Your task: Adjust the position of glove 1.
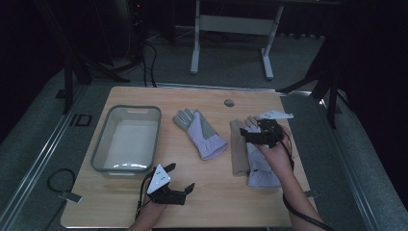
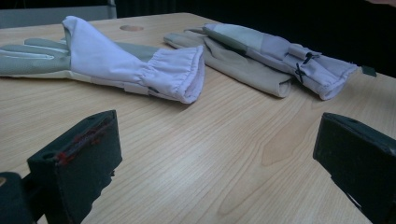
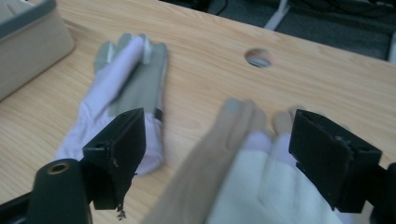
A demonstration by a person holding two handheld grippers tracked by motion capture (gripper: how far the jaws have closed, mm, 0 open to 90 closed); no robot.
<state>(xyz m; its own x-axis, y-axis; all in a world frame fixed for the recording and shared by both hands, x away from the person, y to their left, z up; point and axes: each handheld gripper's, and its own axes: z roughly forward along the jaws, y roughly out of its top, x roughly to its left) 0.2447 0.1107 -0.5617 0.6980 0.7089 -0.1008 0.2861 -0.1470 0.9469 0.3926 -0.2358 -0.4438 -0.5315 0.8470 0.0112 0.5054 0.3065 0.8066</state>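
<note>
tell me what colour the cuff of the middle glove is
Pale lilac cuff, clearest in the left gripper view.

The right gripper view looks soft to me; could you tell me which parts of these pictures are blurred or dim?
Right gripper view: the near glove smears, its jaws fairly sharp. Left gripper view: crisp gloves, near jaws soft. High view: dim, dark surroundings, glare in the grey bin.

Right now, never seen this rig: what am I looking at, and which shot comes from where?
No robot: a person holds a two-jaw gripper in each hand. The high view looks down on a wooden table. The other two pictures come from cameras riding on each gripper. The left gripper rests open near the front edge. The right gripper hovers open over the right glove, nothing held. On the table: a grey bin, a second glove mid-table, and a tan cloth beside the right glove.
</note>
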